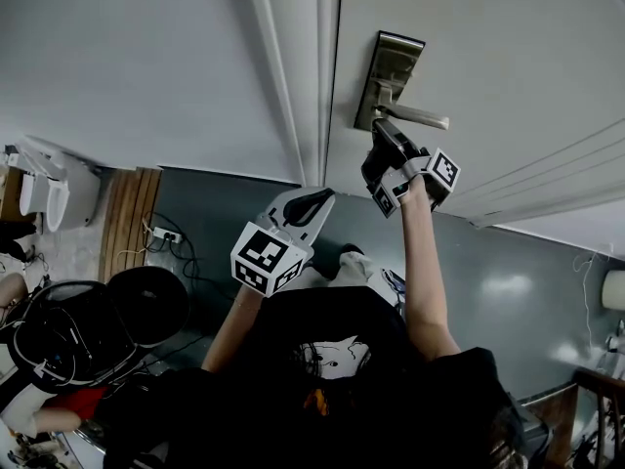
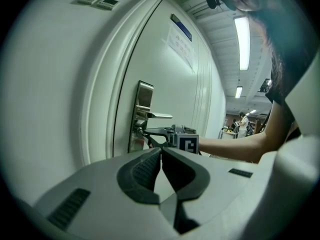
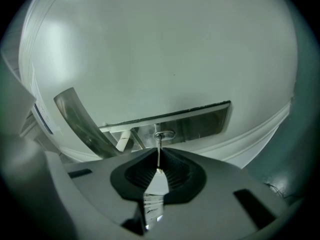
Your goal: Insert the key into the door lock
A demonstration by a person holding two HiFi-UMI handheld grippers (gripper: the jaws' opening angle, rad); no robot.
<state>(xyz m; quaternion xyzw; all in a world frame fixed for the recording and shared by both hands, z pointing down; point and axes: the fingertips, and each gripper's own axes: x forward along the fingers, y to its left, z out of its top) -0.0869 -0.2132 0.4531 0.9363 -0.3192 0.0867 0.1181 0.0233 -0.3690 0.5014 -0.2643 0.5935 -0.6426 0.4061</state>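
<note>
**Item:** key (image 3: 159,159). Clamped edge-on in right claw (image 3: 159,151), blade projecting straight ahead, tip at the keyhole (image 3: 164,134). Depth of entry not readable.

**Location:** keyhole toward the lower end of the lock plate (image 3: 200,120), below the lever handle (image 1: 422,117), near the latch edge of the door (image 1: 488,37).

**Left claw** (image 2: 161,150): jaws pressed together, nothing between them, low and well apart from the plate.

**Step in hand, as judged:** seating the blade in the keyway.

**Handling:**
- Keep the blade square to the plate and in line with the slot.
- Push straight along the blade, with no sideways load.
- On resistance, ease off and re-align rather than force.
- Grip firmly, so no pivoting between the pads.
- Stay clear beneath the lever.
</note>
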